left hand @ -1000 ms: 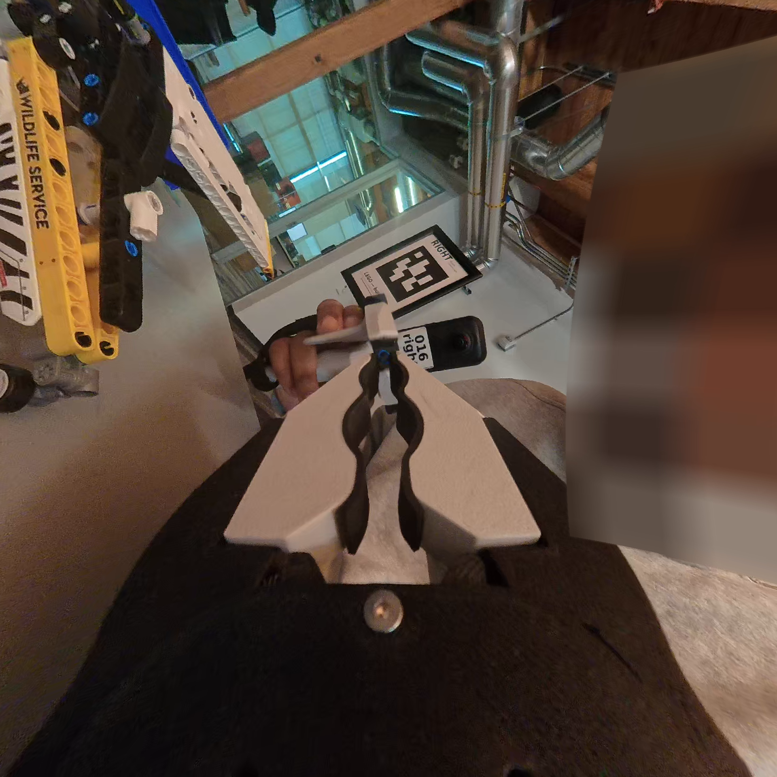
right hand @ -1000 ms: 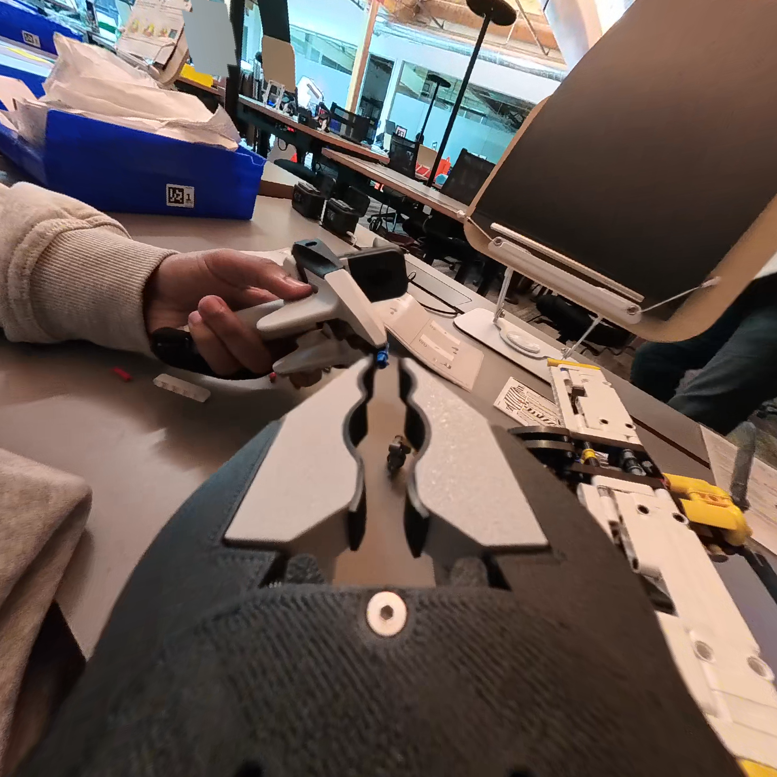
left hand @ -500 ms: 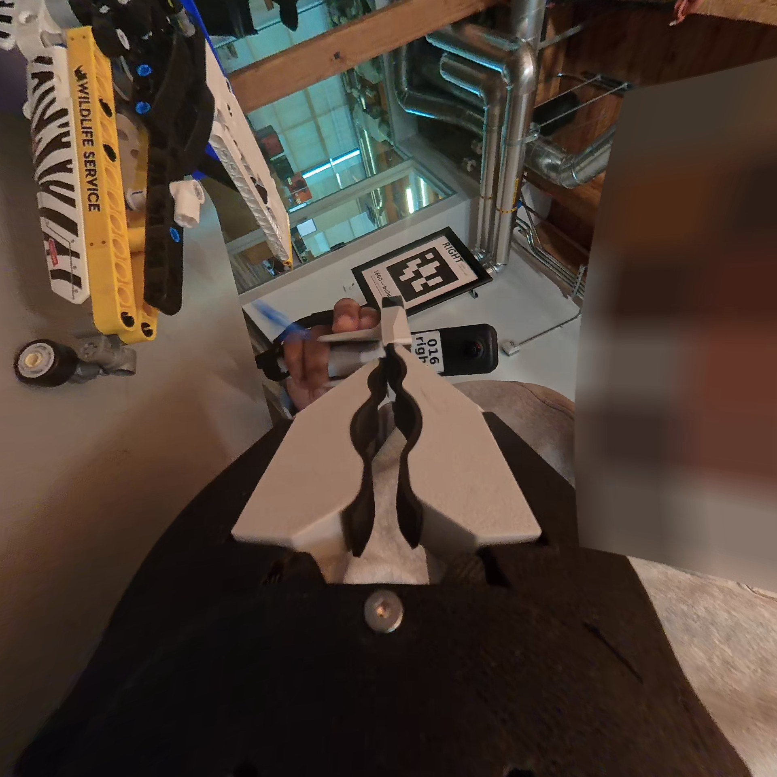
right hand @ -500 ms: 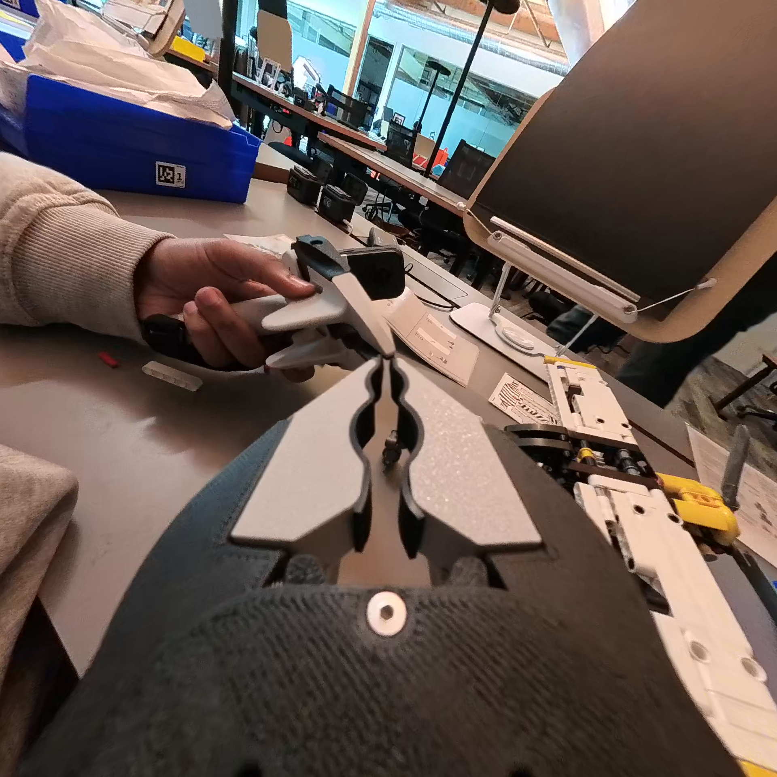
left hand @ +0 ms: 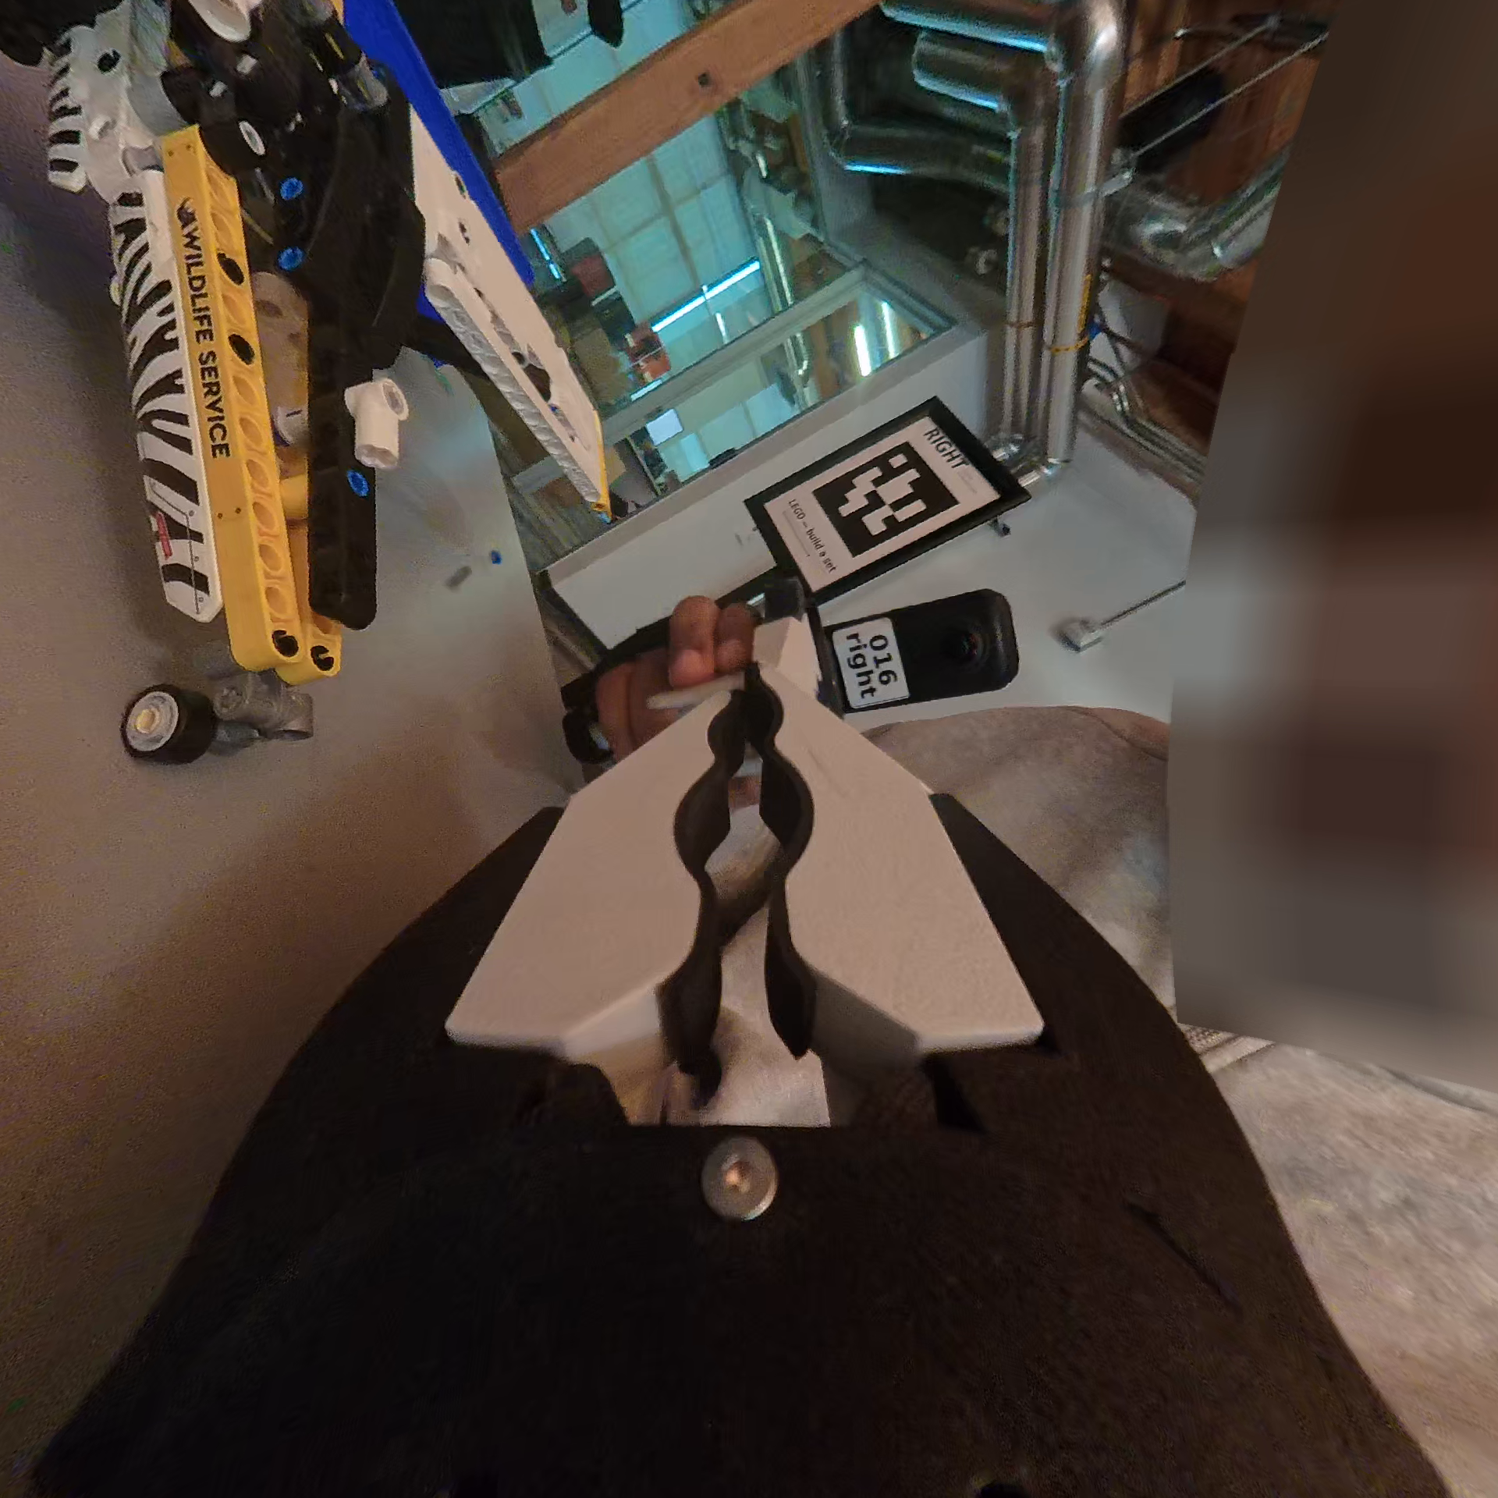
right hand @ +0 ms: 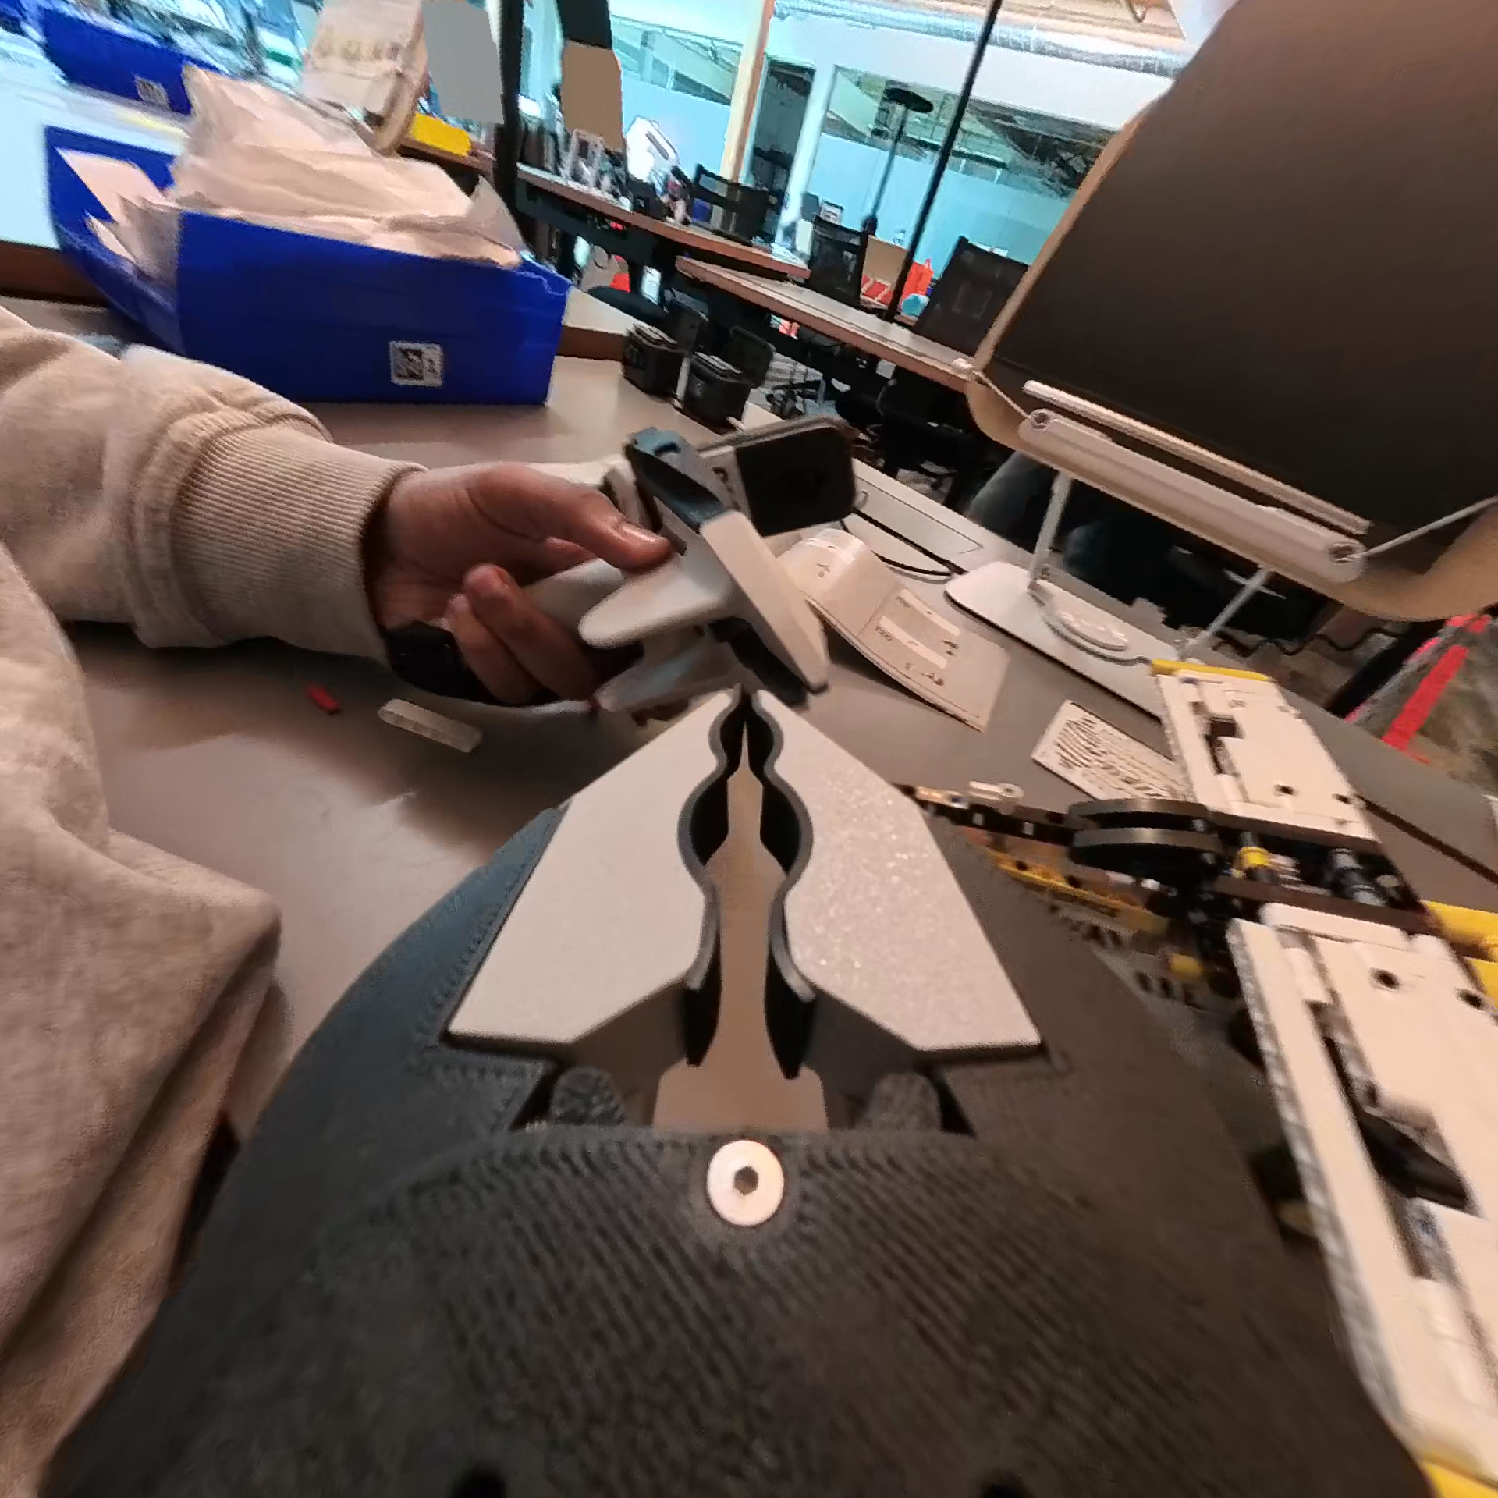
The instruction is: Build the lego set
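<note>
The lego model is a vehicle of white, black and yellow beams. It lies at the right in the right wrist view (right hand: 1264, 778) and at the upper left in the left wrist view (left hand: 243, 405), where a zebra-striped panel shows. My left gripper (left hand: 750, 677) and my right gripper (right hand: 744, 704) are both shut, and their tips meet above the table. I see nothing between either pair of tips. A small blue pin (left hand: 494, 558) lies on the table. A black wheel on a grey piece (left hand: 166, 723) lies below the model.
A blue bin (right hand: 340, 324) of paper stands at the back left. A dark screen on a stand (right hand: 1256, 284) leans over the back right. A leaflet (right hand: 916, 640), a sticker sheet (right hand: 1094, 750), a white piece (right hand: 430, 724) and a red piece (right hand: 323, 697) lie on the table.
A blue pin sat at the meeting tips a second ago and is gone from them. The right gripper has closed from slightly open. Both views have swung, bringing the model more into sight.
</note>
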{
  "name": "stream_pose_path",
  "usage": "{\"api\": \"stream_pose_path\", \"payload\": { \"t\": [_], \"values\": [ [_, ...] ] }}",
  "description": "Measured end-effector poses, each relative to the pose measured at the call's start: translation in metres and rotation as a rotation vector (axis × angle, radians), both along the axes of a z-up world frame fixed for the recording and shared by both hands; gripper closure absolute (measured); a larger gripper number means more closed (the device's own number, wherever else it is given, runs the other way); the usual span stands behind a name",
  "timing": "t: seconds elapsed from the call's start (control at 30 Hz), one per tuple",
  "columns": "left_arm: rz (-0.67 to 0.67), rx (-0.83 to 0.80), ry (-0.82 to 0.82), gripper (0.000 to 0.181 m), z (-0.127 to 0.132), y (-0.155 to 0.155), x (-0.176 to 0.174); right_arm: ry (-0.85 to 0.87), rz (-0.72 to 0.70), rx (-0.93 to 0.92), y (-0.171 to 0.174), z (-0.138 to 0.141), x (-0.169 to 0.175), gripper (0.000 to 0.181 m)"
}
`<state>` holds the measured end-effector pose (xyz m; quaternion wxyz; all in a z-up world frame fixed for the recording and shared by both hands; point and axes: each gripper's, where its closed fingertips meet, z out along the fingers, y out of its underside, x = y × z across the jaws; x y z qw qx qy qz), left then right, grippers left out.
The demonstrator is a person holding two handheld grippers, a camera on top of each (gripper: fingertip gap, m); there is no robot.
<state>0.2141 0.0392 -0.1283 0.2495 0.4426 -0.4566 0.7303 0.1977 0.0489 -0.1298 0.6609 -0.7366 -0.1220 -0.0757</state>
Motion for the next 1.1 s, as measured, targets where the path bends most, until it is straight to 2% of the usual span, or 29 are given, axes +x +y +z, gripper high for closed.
{"api": "stream_pose_path", "payload": {
  "t": [0.23, 0.33, 0.43, 0.53, 0.63, 0.73, 0.83, 1.0, 1.1],
  "values": [
    [0.021, 0.014, -0.004, 0.181, -0.003, 0.003, 0.002, -0.027, 0.043, -0.020, 0.006, -0.001, -0.026, 0.175],
    [0.032, 0.015, -0.011, 0.181, -0.002, 0.005, 0.003, 0.023, 0.022, -0.078, -0.015, 0.002, -0.018, 0.168],
    [0.035, 0.023, -0.018, 0.181, -0.003, 0.005, 0.003, -0.029, -0.156, -0.170, -0.067, 0.008, 0.034, 0.169],
    [0.033, 0.026, -0.019, 0.181, -0.003, 0.003, 0.003, 0.073, -0.389, -0.265, -0.133, 0.001, 0.099, 0.164],
    [0.034, 0.023, -0.019, 0.181, -0.003, 0.002, 0.004, 0.273, -0.562, -0.361, -0.182, -0.043, 0.140, 0.155],
    [0.048, 0.020, -0.024, 0.181, -0.001, 0.004, 0.004, 0.304, -0.720, -0.428, -0.215, -0.084, 0.162, 0.154],
    [0.056, 0.022, -0.030, 0.181, 0.000, 0.005, 0.004, 0.336, -0.742, -0.443, -0.223, -0.102, 0.157, 0.154],
    [0.029, 0.031, -0.029, 0.181, -0.002, -0.001, 0.002, 0.365, -0.695, -0.424, -0.214, -0.103, 0.156, 0.175],
    [0.031, 0.050, -0.033, 0.181, -0.003, -0.003, 0.001, 0.367, -0.651, -0.436, -0.206, -0.102, 0.150, 0.177]
  ]
}}
